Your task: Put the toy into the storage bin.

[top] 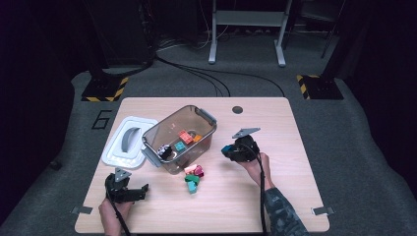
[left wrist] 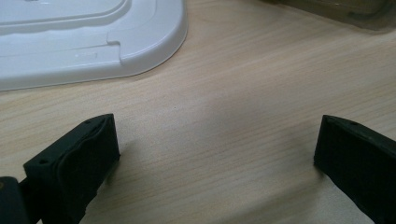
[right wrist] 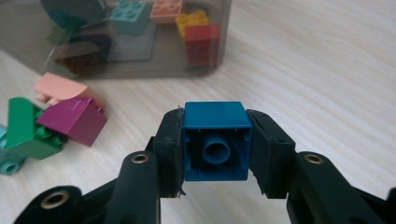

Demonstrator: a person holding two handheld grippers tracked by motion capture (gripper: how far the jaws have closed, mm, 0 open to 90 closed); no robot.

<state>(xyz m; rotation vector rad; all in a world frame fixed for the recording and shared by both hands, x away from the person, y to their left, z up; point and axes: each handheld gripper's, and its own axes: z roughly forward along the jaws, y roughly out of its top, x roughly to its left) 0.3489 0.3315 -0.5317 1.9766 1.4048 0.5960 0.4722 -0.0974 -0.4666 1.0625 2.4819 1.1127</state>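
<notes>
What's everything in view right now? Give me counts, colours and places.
Table: one, light wood.
Bin: one, clear grey, table centre, several bricks inside.
Lid: one, white, left of the bin.
Loose bricks: about five, pink, magenta, green, teal, in front of the bin.
Blue brick: one, between the right gripper's pads.
Left gripper: black, open, near table edge.
Right gripper: black, shut on the blue brick, right of the bin.

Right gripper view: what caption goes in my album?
Right gripper clamps a blue toy brick above the table, near loose bricks and a smoky bin.
</notes>
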